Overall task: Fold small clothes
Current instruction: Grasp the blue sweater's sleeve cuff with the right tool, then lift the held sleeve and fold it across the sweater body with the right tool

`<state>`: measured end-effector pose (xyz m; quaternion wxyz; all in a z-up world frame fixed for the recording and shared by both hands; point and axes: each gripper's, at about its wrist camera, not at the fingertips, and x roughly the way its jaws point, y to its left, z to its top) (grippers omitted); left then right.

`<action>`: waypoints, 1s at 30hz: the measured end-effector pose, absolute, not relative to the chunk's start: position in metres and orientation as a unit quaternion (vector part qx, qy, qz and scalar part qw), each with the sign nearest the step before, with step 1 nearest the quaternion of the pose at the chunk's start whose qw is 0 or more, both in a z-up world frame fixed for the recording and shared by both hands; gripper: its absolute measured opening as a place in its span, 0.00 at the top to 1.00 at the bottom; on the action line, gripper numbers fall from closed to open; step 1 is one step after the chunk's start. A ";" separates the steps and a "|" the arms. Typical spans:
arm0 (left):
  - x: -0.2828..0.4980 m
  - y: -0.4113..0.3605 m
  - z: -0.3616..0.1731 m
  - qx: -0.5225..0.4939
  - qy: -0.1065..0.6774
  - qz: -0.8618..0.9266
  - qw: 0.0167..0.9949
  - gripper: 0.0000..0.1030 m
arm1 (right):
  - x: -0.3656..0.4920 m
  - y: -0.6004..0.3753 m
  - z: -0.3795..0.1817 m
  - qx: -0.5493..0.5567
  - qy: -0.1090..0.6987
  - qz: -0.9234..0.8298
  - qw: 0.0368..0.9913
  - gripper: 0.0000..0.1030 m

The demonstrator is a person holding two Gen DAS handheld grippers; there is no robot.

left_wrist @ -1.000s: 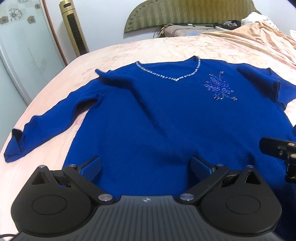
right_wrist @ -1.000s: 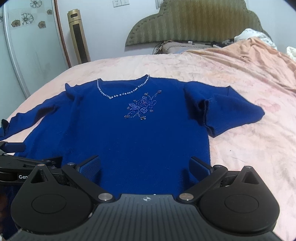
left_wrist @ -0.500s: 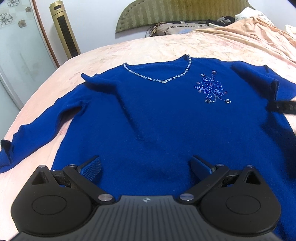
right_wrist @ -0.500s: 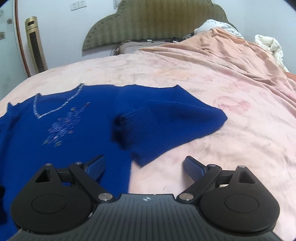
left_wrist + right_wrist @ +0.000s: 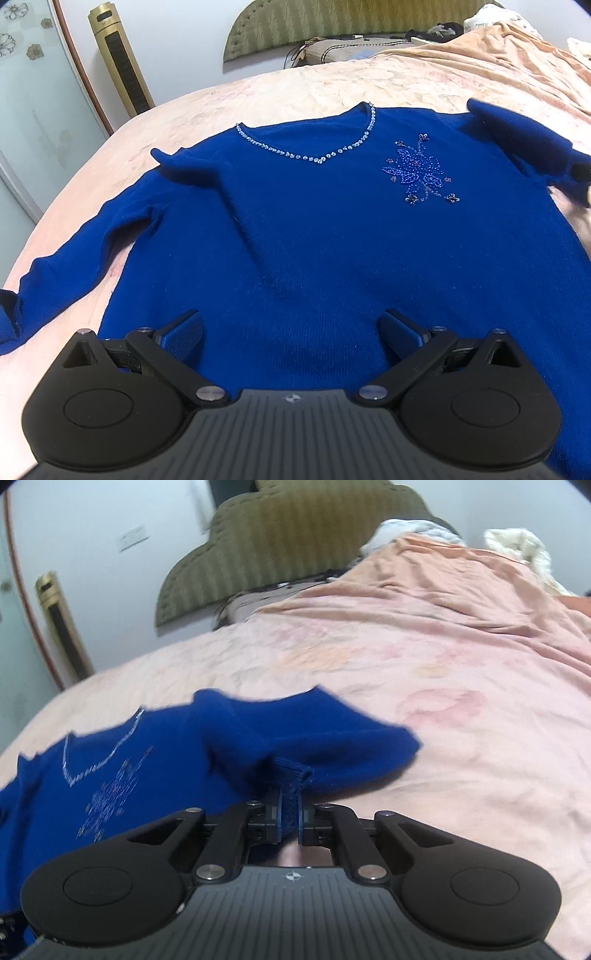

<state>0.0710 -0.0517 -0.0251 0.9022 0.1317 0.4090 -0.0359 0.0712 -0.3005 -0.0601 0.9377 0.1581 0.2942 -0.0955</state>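
Blue knit, a sweater (image 5: 332,240) lies front up on the bed (image 5: 314,88), its beaded V neckline towards the headboard (image 5: 280,542). No writing can be read; each gripper body bears only a small star-like mark. The left gripper (image 5: 291,328) hangs over the sweater's hem, away from the headboard, jaws wide with nothing between them. The right gripper (image 5: 290,808) has its jaws pinched on the ribbed cuff (image 5: 293,775) of one sleeve, which is folded back beside the sweater's body. The other sleeve (image 5: 85,251) stretches out flat. A beaded flower (image 5: 417,173) sits beside the neckline.
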 end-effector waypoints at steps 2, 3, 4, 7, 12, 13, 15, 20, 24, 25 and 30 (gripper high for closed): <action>0.071 -0.052 -0.025 0.133 0.409 -0.036 0.902 0.00 | 0.066 -0.318 -0.056 0.178 0.287 -0.101 0.936 0.93; 0.071 -0.052 -0.025 0.134 0.410 -0.036 0.902 0.00 | 0.064 -0.327 -0.053 0.182 0.283 -0.109 0.935 0.93; 0.072 -0.052 -0.025 0.134 0.410 -0.035 0.901 0.00 | 0.061 -0.333 -0.051 0.180 0.278 -0.118 0.936 0.93; 0.072 -0.053 -0.023 0.136 0.411 -0.034 0.901 0.00 | 0.055 -0.360 -0.040 0.162 0.260 -0.163 0.938 0.93; 0.074 -0.051 -0.020 0.137 0.408 -0.030 0.902 0.00 | 0.038 -0.427 -0.020 0.159 0.230 -0.249 0.927 0.96; 0.075 -0.049 -0.020 0.135 0.409 -0.029 0.902 0.00 | 0.035 -0.439 -0.017 0.159 0.226 -0.264 0.924 0.96; 0.076 -0.047 -0.020 0.133 0.410 -0.026 0.902 0.00 | 0.030 -0.464 -0.012 0.162 0.222 -0.290 0.917 0.96; 0.076 -0.046 -0.019 0.129 0.411 -0.022 0.902 0.00 | 0.024 -0.508 -0.014 0.186 0.228 -0.326 0.898 0.96; 0.075 -0.047 -0.018 0.135 0.409 -0.024 0.902 0.00 | 0.025 -0.528 -0.034 0.213 0.243 -0.347 0.881 0.94; 0.074 -0.048 -0.018 0.136 0.408 -0.025 0.902 0.00 | 0.025 -0.534 -0.040 0.235 0.249 -0.338 0.877 0.85; 0.072 -0.048 -0.015 0.136 0.402 -0.028 0.905 0.00 | -0.009 -0.530 -0.049 0.317 0.194 -0.375 0.849 0.53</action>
